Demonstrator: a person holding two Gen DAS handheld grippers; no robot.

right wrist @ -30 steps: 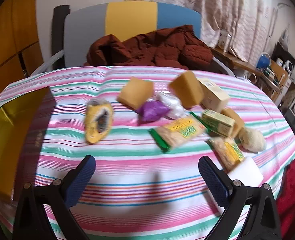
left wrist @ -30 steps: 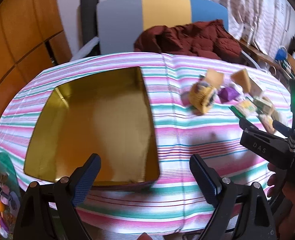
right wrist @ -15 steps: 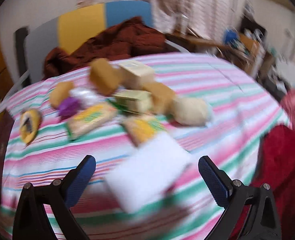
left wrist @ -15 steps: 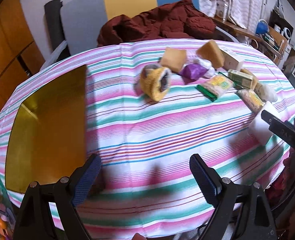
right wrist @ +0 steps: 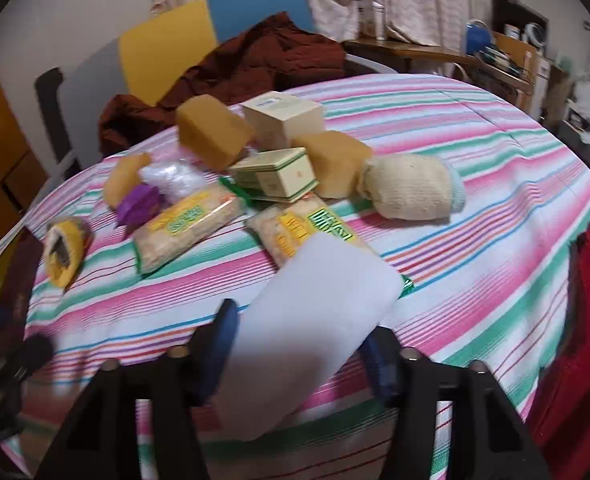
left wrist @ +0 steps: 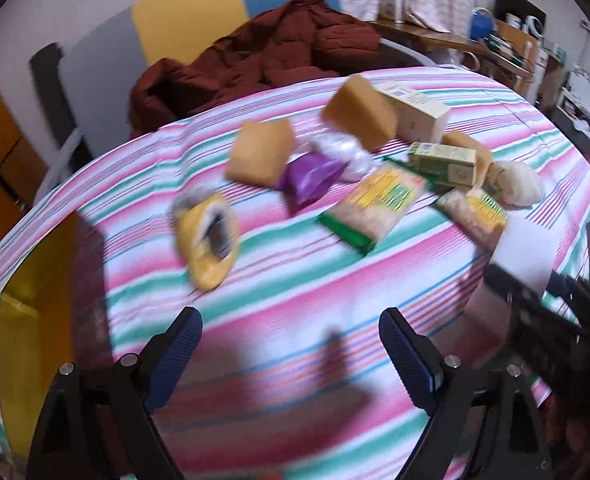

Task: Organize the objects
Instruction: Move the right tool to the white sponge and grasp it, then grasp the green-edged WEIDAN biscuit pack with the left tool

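White pad (left wrist: 527, 248) lies far right on the striped table (left wrist: 295, 280), beside the right gripper (left wrist: 535, 308); left gripper (left wrist: 291, 344) open, empty. Right view: jaws just closed across the pad's (right wrist: 315, 320) width, long axis pointing away.

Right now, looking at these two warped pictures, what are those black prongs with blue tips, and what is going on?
There is no robot. A person holds a hand tool in each hand, each with two fingers and a wide-angle camera looking along them.

One picture is from the left gripper, which is open and empty above the striped tablecloth.

The other is from the right gripper, whose fingers have just been closing around a soft white rectangular pad. Beyond it lie snack packets, tan sponge blocks and small cartons. A yellow box sits at the table's left.
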